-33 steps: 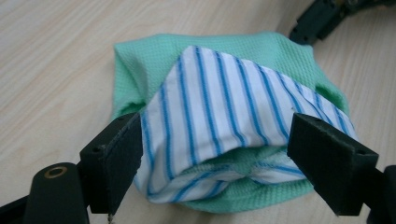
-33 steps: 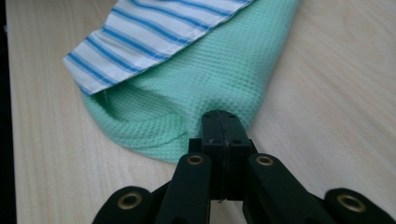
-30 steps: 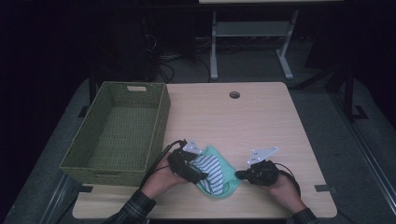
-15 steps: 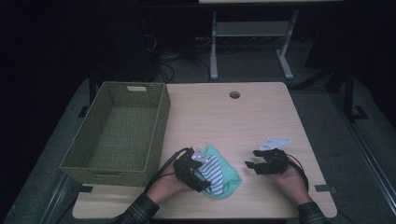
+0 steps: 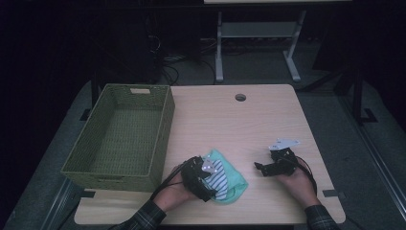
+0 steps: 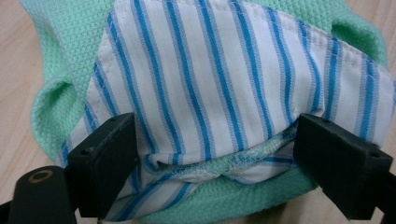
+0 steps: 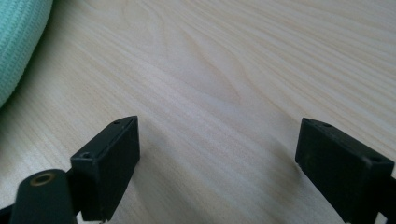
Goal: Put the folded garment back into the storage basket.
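High view: my left gripper [image 5: 203, 176], jaws apart, straddles the folded striped cloth [image 6: 224, 84] near the table's [image 5: 230, 120] front edge; my right gripper [image 5: 262, 167] hovers spread; basket [image 5: 119, 139] empty, nothing lifted yet

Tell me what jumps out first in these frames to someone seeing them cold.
The mint-green cloth with its blue-striped white panel, at the near edge of the table, with the left gripper open around it. Next, the big green wicker basket at the table's left. The right gripper is open over bare wood.
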The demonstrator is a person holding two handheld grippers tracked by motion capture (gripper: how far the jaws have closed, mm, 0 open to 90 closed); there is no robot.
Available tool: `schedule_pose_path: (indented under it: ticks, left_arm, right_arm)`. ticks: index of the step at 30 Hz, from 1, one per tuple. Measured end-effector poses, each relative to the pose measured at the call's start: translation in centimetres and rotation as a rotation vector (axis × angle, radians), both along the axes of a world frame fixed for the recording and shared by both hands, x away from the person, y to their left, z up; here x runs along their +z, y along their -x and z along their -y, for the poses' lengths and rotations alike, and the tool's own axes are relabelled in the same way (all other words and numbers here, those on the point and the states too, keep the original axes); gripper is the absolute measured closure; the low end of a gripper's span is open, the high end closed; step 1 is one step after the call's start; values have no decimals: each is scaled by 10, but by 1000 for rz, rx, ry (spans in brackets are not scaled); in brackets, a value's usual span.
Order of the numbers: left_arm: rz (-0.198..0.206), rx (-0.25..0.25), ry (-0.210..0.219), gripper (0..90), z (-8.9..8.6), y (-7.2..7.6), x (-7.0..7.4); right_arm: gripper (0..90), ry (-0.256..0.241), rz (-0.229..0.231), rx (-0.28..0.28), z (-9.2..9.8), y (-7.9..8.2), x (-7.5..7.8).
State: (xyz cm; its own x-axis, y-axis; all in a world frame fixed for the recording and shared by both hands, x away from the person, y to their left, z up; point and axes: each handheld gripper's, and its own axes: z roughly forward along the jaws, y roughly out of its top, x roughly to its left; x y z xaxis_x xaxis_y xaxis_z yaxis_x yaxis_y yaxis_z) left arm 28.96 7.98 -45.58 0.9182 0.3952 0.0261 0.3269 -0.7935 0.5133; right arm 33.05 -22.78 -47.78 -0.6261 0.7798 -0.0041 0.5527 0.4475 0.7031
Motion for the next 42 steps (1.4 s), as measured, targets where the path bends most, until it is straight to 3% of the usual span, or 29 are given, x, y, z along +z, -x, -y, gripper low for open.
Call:
schedule_pose_path:
  ticks: [3, 7, 18, 28, 42]
  left_arm:
    - [0, 10, 1, 149, 0, 1, 1]
    - [-5, 27, 12, 259, -1, 1, 2]
    - [26, 23, 11, 698, -7, -4, 6]
    - [-16, 35, 64, 728, -12, -10, 9]
    - [-52, 45, 180, 726, -20, -15, 43]
  right_arm:
    - [130, -13, 0, -1, 1, 0, -1]
    - [122, -44, -6, 0, 3, -1, -4]
    - [121, -49, -1, -11, 3, 0, -5]
    - [122, -50, -4, -21, 3, 0, -5]
    - [122, -51, -4, -22, 3, 0, -5]
